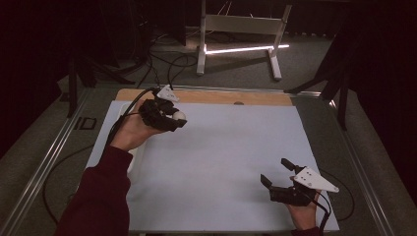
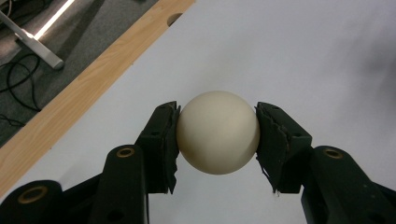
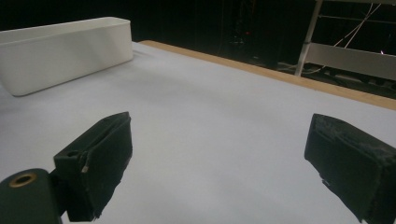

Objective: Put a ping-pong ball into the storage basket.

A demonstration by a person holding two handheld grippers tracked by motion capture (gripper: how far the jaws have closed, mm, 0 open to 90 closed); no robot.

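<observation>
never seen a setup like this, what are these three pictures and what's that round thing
A person sits at a table covered in pale sheet, holding a hand-operated two-jaw gripper in each hand. The high view looks down from above. The other two come from cameras riding on each gripper. The left gripper is shut on a cream ball, pinched between its pads above the sheet. The right gripper is open with nothing between its jaws. A white bin stands on the table's left side.

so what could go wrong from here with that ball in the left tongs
The left tongs pinch the smooth cream ball only at its two sides, so it could squirt out and roll across the flat white mat, perhaps off the table. The white bin sits apart from it, and the right tongs hang open, too far to catch it.
</observation>
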